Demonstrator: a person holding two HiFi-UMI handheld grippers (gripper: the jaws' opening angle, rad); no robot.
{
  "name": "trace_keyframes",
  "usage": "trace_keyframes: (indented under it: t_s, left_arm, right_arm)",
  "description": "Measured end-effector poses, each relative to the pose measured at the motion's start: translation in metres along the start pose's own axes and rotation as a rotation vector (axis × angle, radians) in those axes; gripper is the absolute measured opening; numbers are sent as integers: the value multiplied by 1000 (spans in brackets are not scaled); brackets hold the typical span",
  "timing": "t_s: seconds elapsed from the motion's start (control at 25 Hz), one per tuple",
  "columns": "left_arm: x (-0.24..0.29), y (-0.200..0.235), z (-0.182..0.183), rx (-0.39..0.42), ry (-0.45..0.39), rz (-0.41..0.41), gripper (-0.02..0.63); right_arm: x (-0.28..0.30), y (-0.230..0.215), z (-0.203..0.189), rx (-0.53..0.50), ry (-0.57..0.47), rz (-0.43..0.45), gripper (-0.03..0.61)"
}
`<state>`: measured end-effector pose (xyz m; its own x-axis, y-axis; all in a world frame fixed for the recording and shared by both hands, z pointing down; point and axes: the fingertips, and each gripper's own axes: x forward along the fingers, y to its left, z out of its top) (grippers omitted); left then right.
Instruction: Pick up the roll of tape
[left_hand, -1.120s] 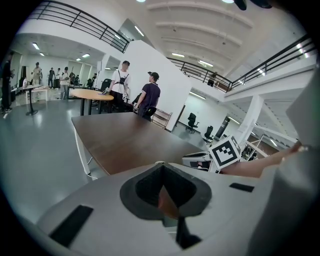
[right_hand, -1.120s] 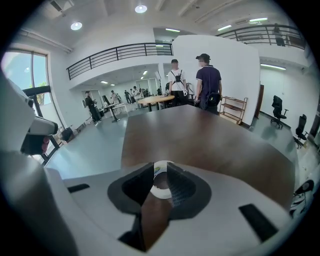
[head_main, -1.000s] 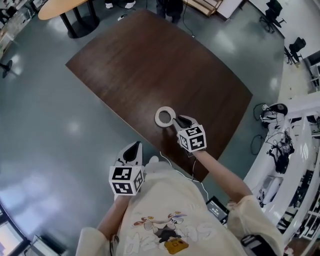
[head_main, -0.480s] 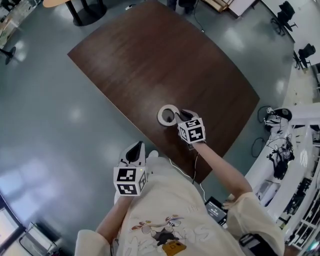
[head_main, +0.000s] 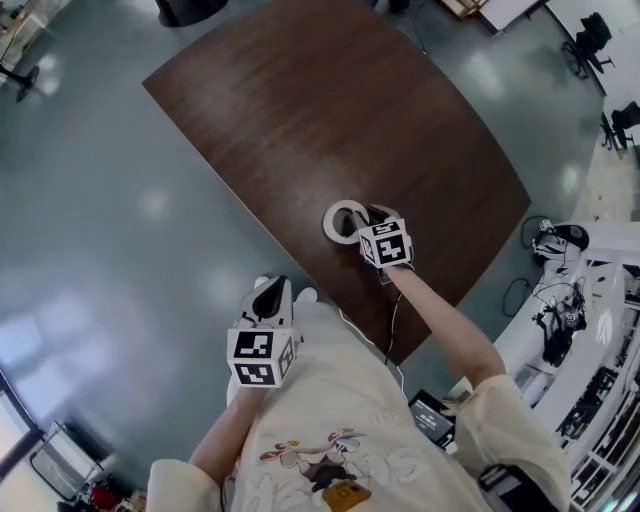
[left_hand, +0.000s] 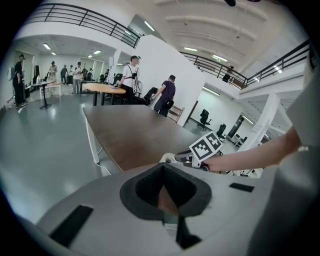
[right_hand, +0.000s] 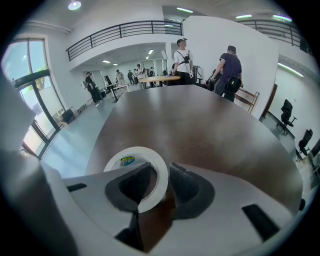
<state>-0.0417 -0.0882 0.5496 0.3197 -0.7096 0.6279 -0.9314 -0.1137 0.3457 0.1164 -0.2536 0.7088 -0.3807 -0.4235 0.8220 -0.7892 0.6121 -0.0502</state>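
Observation:
A white roll of tape (head_main: 341, 221) lies flat on the dark brown table (head_main: 330, 110) near its front edge. My right gripper (head_main: 372, 217) points down at the roll's right side. In the right gripper view the tape (right_hand: 118, 159) has its near wall between the jaws: one pad sits inside the hole, the other outside. The right gripper (right_hand: 161, 171) is opening and a thin gap shows beside the wall. My left gripper (head_main: 268, 298) hangs off the table over the floor, shut and empty. The left gripper (left_hand: 162, 172) view shows the tape (left_hand: 168, 158) and the right gripper's marker cube (left_hand: 206, 146).
The table's edge (head_main: 300, 268) runs diagonally just in front of the roll, with grey floor (head_main: 120, 250) beyond it. A cable (head_main: 352, 325) hangs near the table's front corner. Several people and a round table (right_hand: 160, 78) stand far off behind the brown table.
My right gripper has come down onto the roll, and its jaws now straddle the near wall. The left gripper has sunk a little. The roll has stayed in place.

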Motion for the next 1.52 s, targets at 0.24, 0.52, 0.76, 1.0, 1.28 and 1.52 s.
trace_keyframes:
  t_s: [0.24,0.52,0.76,1.0,1.28,1.52]
  left_arm:
    - [4,5,-1,-24,3,3,6]
    - [12,9,-3,-38,12,-3,6]
    - [11,8,-9,-45,15,-3,6]
    - [6,17,-8,-50,13,-1,6]
    - [-4,28,-14,-56,1,5,6]
    - [-17,38,-11,-49,-8,5,6]
  right_arm:
    - [16,5,-5,-15,44,5,126]
    - [33,7,-14,-41,105,13,127]
    - [39,3,-25,-45,143,11,127]
    - [44,4,-25,-46,179,-7,126]
    - [50,5,-29,-80,198,-45,97]
    - [48,6,-22,-72,193,-71,94]
